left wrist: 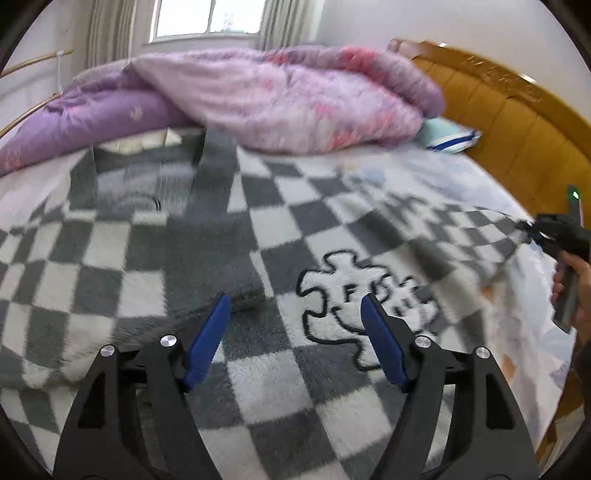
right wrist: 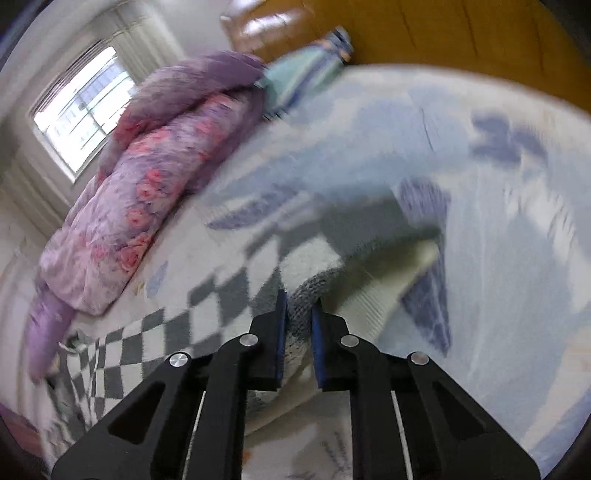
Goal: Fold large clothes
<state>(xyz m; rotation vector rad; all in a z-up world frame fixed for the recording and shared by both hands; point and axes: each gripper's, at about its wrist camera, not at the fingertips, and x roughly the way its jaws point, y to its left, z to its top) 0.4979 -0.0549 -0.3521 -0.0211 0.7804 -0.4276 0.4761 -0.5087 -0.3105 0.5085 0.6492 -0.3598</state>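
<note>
A fluffy grey-and-white checkered sweater [left wrist: 280, 384] with a white puzzle-piece patch [left wrist: 354, 295] lies spread over the bed. One grey sleeve [left wrist: 207, 254] is folded across its body. My left gripper [left wrist: 295, 314] is open and empty just above the sweater's middle. My right gripper [right wrist: 298, 314] is shut on the sweater's sleeve [right wrist: 310, 258] and lifts it off the bed; it also shows in the left wrist view [left wrist: 554, 236] at the far right, pulling that sleeve out taut.
A rumpled purple and pink quilt [left wrist: 266, 99] is piled along the far side of the bed. A striped pillow [left wrist: 450, 136] lies against the brown headboard [left wrist: 517, 122]. A pale blue patterned sheet [right wrist: 498, 229] covers the bed. A window [left wrist: 210, 18] is behind.
</note>
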